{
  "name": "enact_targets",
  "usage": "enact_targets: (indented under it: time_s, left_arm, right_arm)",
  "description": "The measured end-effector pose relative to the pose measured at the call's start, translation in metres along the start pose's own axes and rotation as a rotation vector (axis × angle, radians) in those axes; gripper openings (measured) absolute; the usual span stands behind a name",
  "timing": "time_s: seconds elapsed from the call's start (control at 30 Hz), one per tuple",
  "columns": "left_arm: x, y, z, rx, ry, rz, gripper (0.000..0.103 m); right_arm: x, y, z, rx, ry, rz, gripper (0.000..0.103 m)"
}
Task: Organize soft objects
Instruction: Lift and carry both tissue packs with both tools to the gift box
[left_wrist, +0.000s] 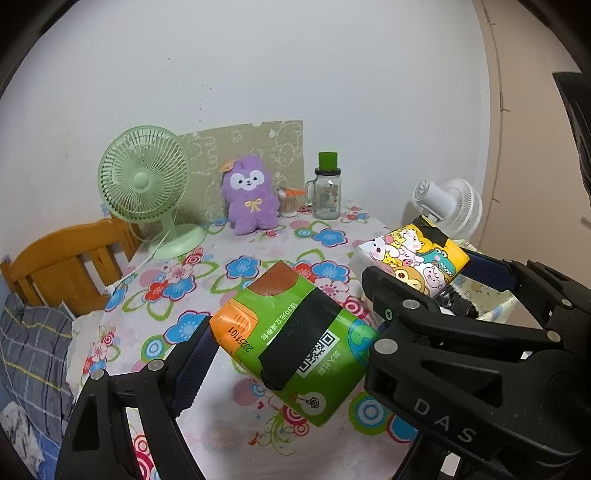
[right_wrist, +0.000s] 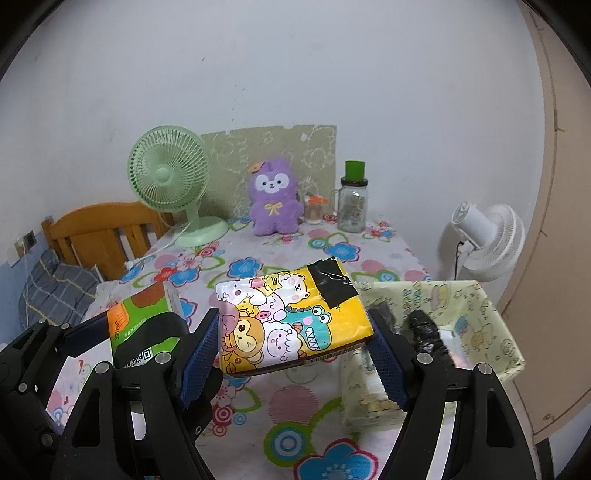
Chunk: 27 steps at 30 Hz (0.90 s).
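Floral cloth covers your surface (right_wrist: 295, 406). Your left gripper (left_wrist: 291, 347) has its jaws clamped on the green tissue pack (left_wrist: 295, 343), raised above it; your right gripper (right_wrist: 295, 332) grips the yellow cartoon pack (right_wrist: 291, 321) beside the fabric basket (right_wrist: 491, 314).

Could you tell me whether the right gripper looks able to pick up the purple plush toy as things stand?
Probably not: the right gripper is shut on the yellow pack, so its fingers are full. The plush sits unobstructed at the table's far edge.

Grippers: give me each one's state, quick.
Left gripper: shut on the green tissue pack.
Right gripper: shut on the yellow cartoon tissue pack.
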<state>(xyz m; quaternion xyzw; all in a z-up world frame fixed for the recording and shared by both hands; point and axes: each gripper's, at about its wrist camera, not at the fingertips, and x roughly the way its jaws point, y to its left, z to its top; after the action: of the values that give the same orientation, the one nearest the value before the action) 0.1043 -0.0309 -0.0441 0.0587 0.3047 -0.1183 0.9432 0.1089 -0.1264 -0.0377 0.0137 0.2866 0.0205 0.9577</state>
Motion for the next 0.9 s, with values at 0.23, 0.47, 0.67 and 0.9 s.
enact_targets:
  time_s: [0.23, 0.47, 0.67, 0.9]
  left_arm:
    - [-0.006, -0.011, 0.01, 0.011, -0.021, -0.014, 0.088]
    - [-0.007, -0.023, 0.021, 0.024, -0.036, -0.02, 0.088]
    - [-0.005, -0.034, 0.029, 0.033, -0.044, -0.035, 0.088]
    - [0.003, -0.048, 0.037, 0.037, -0.041, -0.045, 0.088]
  right_arm:
    - [-0.01, -0.013, 0.009, 0.009, -0.02, -0.016, 0.078]
    - [-0.012, -0.026, 0.017, 0.019, -0.032, -0.031, 0.078]
    - [-0.014, -0.039, 0.023, 0.019, -0.039, -0.041, 0.078]
    - [-0.01, -0.055, 0.024, 0.02, -0.04, -0.057, 0.078]
